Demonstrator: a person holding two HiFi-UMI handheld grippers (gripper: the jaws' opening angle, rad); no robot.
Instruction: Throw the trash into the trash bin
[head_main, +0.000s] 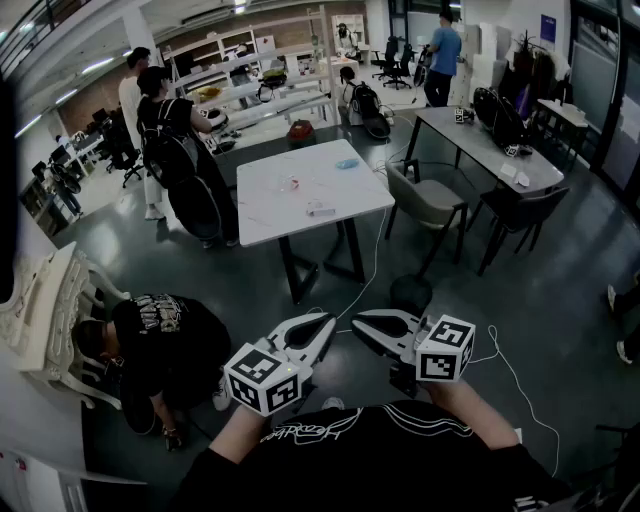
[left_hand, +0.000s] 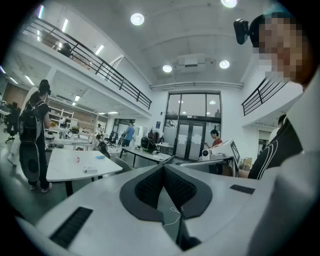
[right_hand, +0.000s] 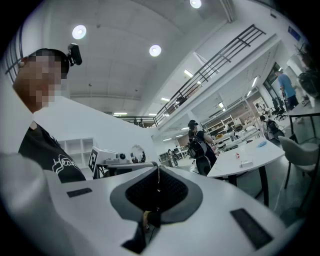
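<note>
Small bits of trash lie on the white table (head_main: 262, 218): a red and white piece (head_main: 293, 183), a blue piece (head_main: 347, 163) and a white piece (head_main: 320, 210). I see no trash bin in any view. Both grippers hang low in front of my chest, well short of the table. My left gripper (head_main: 318, 328) is shut and holds nothing; in its own view the jaws (left_hand: 163, 166) meet, with the table (left_hand: 60, 172) off to the left. My right gripper (head_main: 364, 322) is shut and holds nothing as well (right_hand: 158, 168), and its view has the table (right_hand: 260, 155) at the right.
A person with a backpack (head_main: 178, 150) stands at the table's left side. Another person (head_main: 150, 340) crouches on the floor at my left. A grey chair (head_main: 430, 205) and a long desk (head_main: 490, 145) stand to the right. A white cable (head_main: 372, 262) runs across the floor.
</note>
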